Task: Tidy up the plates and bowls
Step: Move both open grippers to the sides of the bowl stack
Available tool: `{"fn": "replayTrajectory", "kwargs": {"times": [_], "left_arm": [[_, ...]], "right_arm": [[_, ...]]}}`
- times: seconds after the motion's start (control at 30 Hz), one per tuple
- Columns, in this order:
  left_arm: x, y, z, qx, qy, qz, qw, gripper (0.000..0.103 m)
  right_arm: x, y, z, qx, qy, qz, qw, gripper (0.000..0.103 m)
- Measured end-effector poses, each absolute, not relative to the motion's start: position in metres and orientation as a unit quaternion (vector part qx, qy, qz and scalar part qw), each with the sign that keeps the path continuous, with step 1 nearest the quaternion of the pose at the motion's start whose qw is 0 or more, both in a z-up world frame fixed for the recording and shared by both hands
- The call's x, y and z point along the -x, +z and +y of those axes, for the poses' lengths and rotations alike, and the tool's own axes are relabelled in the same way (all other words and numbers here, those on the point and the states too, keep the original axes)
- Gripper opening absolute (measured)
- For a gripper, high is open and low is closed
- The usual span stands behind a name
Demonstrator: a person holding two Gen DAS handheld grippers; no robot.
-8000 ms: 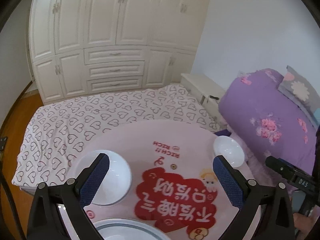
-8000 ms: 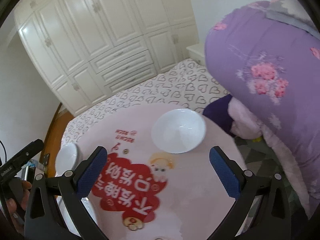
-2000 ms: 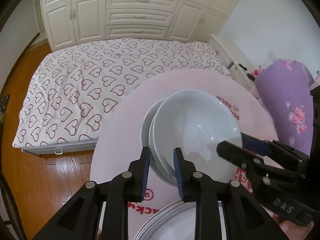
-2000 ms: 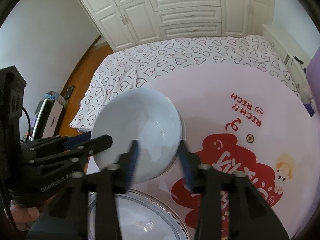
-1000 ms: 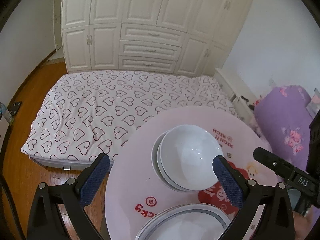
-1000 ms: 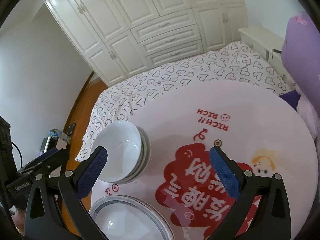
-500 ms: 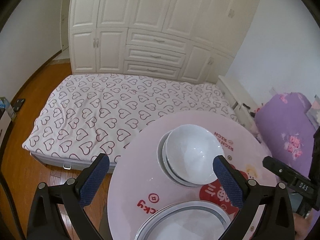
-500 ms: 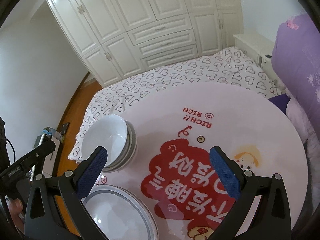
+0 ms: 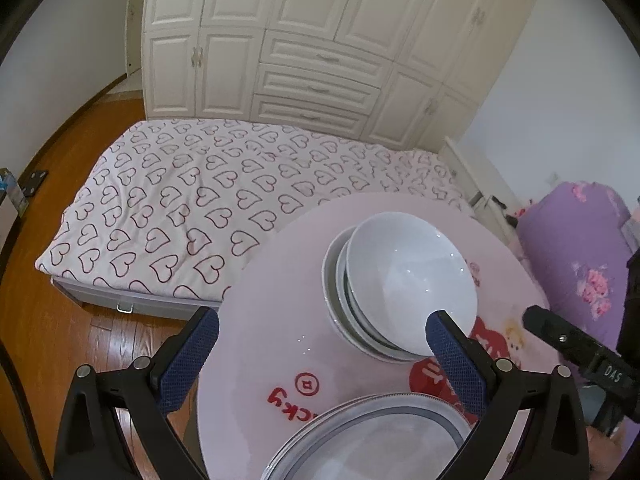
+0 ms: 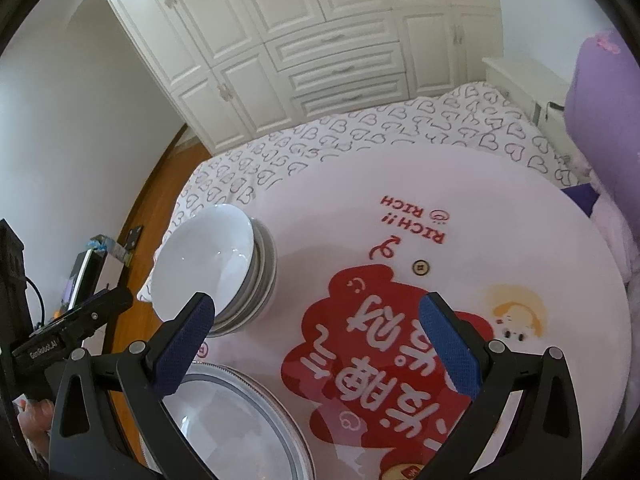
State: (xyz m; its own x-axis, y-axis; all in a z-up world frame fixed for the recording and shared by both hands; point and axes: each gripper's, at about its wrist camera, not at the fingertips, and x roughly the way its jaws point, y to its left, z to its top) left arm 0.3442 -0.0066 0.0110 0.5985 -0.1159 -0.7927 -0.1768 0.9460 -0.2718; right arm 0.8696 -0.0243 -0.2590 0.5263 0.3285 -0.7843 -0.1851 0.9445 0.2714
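A stack of white bowls (image 9: 400,280) sits on the round pink table (image 9: 280,320); the top bowl tilts in the ones under it. The stack also shows in the right wrist view (image 10: 216,264), at the table's left edge. A stack of grey-rimmed plates (image 9: 380,440) lies at the table's near edge, also in the right wrist view (image 10: 236,424). My left gripper (image 9: 320,360) is open and empty, above the table short of the bowls. My right gripper (image 10: 320,344) is open and empty, over the red print to the right of the bowls.
A low mattress with a heart-print sheet (image 9: 200,200) lies beyond the table, and white wardrobes (image 9: 320,40) stand behind it. Purple bedding (image 9: 580,260) is piled to the right. A wooden floor (image 9: 60,320) lies to the left. The table carries a red print (image 10: 380,340).
Since two seconds ago both grippers have let go of the bowl, opened wide and drawn back from the stack. The bowl from the table's right now sits on the stack.
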Motion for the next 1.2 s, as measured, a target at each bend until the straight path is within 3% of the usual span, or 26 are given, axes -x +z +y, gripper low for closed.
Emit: {"fn": "replayTrajectory", "kwargs": {"times": [0.5, 0.77, 1.2], "left_arm": [[-0.408, -0.02, 0.022, 0.236, -0.007, 0.484, 0.842, 0.099], [-0.441, -0.042, 0.034, 0.253, -0.028, 0.522, 0.814, 0.069], [-0.466, -0.057, 0.048, 0.263, -0.041, 0.532, 0.804, 0.068]], "right_arm": [[-0.904, -0.284, 0.006, -0.083, 0.171, 0.5, 0.845, 0.103], [-0.913, -0.306, 0.016, -0.09, 0.177, 0.533, 0.822, 0.103], [-0.917, -0.319, 0.022, -0.08, 0.17, 0.554, 0.811, 0.103]]}}
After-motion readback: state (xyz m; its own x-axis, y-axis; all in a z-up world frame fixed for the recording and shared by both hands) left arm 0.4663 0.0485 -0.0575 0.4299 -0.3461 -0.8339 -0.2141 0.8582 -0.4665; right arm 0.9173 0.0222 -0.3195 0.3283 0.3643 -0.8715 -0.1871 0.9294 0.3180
